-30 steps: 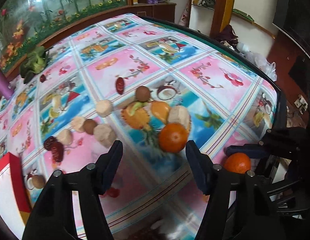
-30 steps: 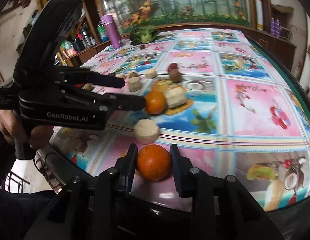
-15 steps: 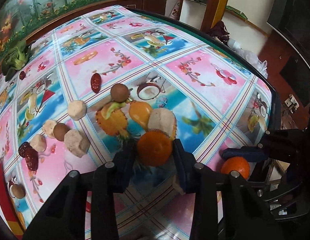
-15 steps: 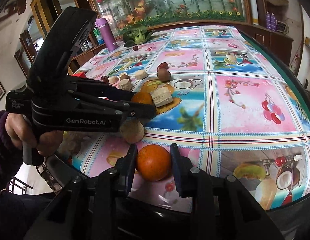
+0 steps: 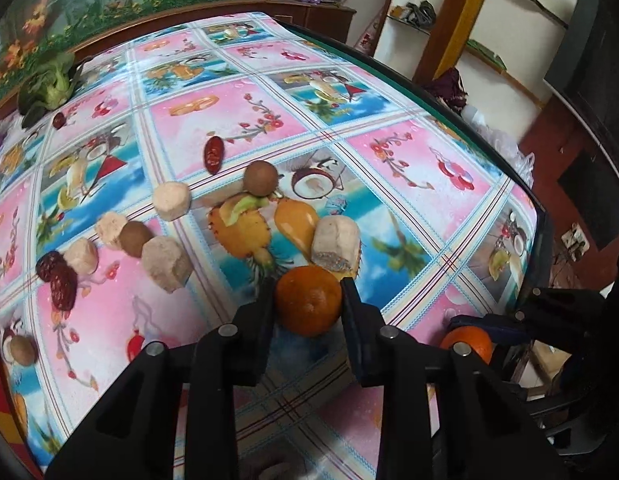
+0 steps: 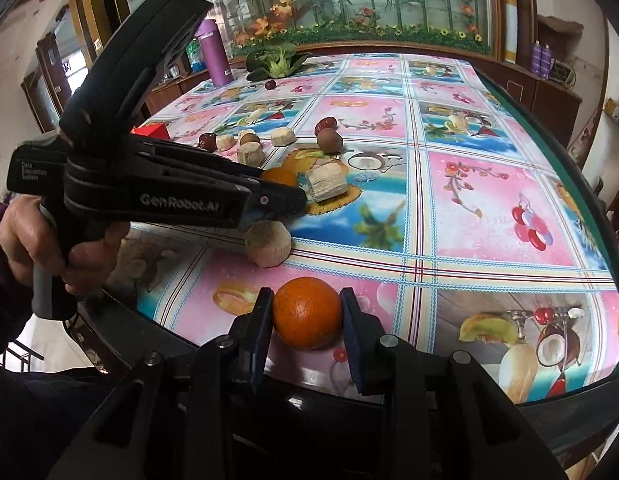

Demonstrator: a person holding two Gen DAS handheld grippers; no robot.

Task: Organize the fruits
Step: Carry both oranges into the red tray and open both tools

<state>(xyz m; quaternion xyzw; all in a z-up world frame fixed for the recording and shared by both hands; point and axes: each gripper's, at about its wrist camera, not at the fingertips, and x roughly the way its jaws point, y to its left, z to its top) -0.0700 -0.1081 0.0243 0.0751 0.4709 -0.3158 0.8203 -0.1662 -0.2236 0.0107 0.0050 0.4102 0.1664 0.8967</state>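
In the left wrist view my left gripper [image 5: 308, 290] is shut on an orange [image 5: 308, 300] just above the tablecloth, close to a pale cut chunk [image 5: 335, 241]. My right gripper [image 6: 307, 303] is shut on a second orange [image 6: 307, 312] near the table's front edge; that orange also shows at the right of the left wrist view [image 5: 469, 340]. More pale chunks [image 5: 171, 201], brown round fruits [image 5: 261, 177] and red dates [image 5: 214, 154] lie scattered over the fruit-print tablecloth [image 5: 389, 160]. Another pale chunk [image 6: 268, 243] lies just beyond the right gripper.
A green leafy vegetable [image 6: 275, 62] and a purple bottle [image 6: 213, 53] stand at the table's far side. A red box [image 6: 151, 132] sits at the left edge. A hand [image 6: 49, 236] holds the left gripper's handle. Cabinets and shelves surround the table.
My left gripper moved forward and shut on the orange that lay on the table. The right gripper kept its hold on its orange and barely moved.
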